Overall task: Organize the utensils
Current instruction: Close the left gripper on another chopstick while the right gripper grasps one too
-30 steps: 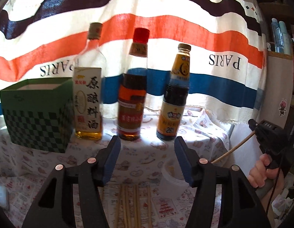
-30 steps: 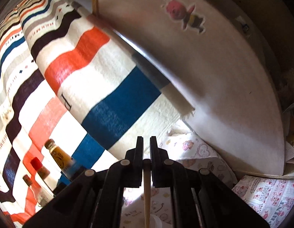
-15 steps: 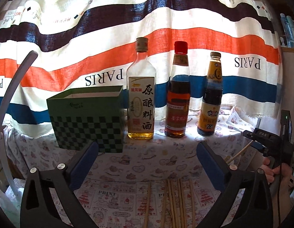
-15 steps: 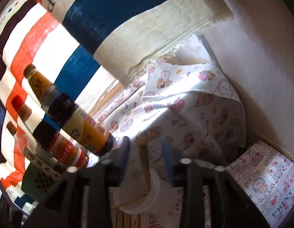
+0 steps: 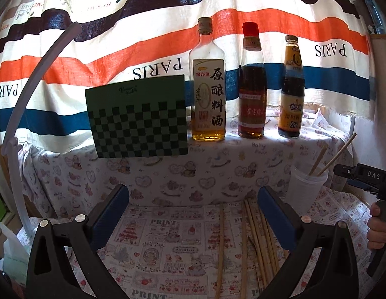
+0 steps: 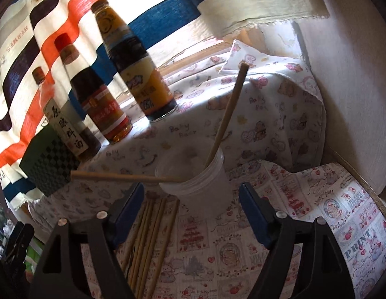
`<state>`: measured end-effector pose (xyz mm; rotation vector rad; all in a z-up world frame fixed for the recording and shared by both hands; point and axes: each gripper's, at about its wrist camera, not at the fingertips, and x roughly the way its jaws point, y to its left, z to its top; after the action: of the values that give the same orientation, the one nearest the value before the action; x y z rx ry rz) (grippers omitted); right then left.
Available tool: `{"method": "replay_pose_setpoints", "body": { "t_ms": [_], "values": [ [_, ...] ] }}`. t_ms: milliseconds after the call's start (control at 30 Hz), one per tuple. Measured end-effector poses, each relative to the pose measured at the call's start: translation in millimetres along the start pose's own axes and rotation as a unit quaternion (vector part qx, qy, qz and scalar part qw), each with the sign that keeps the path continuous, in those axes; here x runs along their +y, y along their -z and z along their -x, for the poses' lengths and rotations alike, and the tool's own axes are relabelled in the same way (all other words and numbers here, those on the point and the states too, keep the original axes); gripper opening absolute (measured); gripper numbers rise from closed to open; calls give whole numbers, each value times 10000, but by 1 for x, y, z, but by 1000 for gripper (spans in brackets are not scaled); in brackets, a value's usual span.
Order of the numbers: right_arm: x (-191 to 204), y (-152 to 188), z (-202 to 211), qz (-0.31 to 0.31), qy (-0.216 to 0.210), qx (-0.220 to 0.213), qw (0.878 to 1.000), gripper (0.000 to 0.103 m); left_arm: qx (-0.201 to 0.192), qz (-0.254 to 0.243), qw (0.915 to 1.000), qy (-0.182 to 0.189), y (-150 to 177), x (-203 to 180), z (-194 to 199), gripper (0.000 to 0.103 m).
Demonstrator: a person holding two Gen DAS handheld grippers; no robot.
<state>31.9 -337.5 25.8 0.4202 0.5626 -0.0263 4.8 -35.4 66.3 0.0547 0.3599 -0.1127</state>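
Observation:
A white plastic cup [image 6: 195,186] stands on the patterned cloth with two wooden chopsticks [image 6: 228,114] leaning out of it; it also shows in the left wrist view [image 5: 304,189]. Several loose chopsticks [image 5: 252,244] lie flat on the cloth in front of the cup, also seen in the right wrist view [image 6: 150,234]. My left gripper [image 5: 193,214] is open and empty above the loose chopsticks. My right gripper [image 6: 191,211] is open and empty, just in front of the cup.
Three sauce bottles [image 5: 251,82] and a green checkered box [image 5: 137,117] stand on a raised ledge at the back, before a striped curtain [image 5: 143,25]. A wall [image 6: 355,74] is at the right. A white tube [image 5: 31,87] curves at the left.
My right gripper opened and let the chopstick drop into the cup, then pulled back. My left gripper opened wide and drew back from the bottles.

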Motion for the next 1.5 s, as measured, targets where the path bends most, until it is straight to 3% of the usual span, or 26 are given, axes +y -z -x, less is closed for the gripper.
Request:
{"method": "replay_pose_setpoints", "body": {
  "t_ms": [100,333,467,633,733,833,967,1133,1167,1200,1233,1333,1500],
  "values": [
    [7,7,-12,263,192,302,9990,79,282,209,9994,33,14,5,-15,102],
    [19,26,-25,679,459,811,9933,82,1724,591,9832,-27,50,15,-67,102],
    [24,34,-33,970,705,907,9886,83,2143,672,9739,328,61,13,-83,99],
    [19,40,-48,938,845,1240,9842,83,2344,388,9687,717,68,-11,-83,59],
    [14,43,-56,859,796,1492,9818,83,2509,233,9626,999,74,-27,-83,44],
    [13,44,-61,838,802,1636,9797,83,2744,65,9534,1250,82,-42,-85,32],
    [14,43,-59,866,826,1622,9795,83,2970,-272,9475,1152,90,-58,-89,29],
    [13,43,-55,810,834,1605,9802,83,2938,-463,9500,954,90,-69,-87,24],
    [12,43,-55,801,861,1617,9798,83,2939,-518,9495,967,91,-70,-86,20],
    [11,43,-55,793,885,1624,9795,83,2960,-570,9480,1027,90,-71,-84,9],
    [11,42,-54,786,897,1624,9795,83,2996,-556,9464,1071,91,-71,-85,6],
    [14,45,-55,858,880,1641,9788,83,2996,-410,9463,1145,90,-63,-85,6],
    [31,56,-58,1184,723,1681,9759,83,2116,-146,9716,1046,63,-40,-54,6]
  ]
}}
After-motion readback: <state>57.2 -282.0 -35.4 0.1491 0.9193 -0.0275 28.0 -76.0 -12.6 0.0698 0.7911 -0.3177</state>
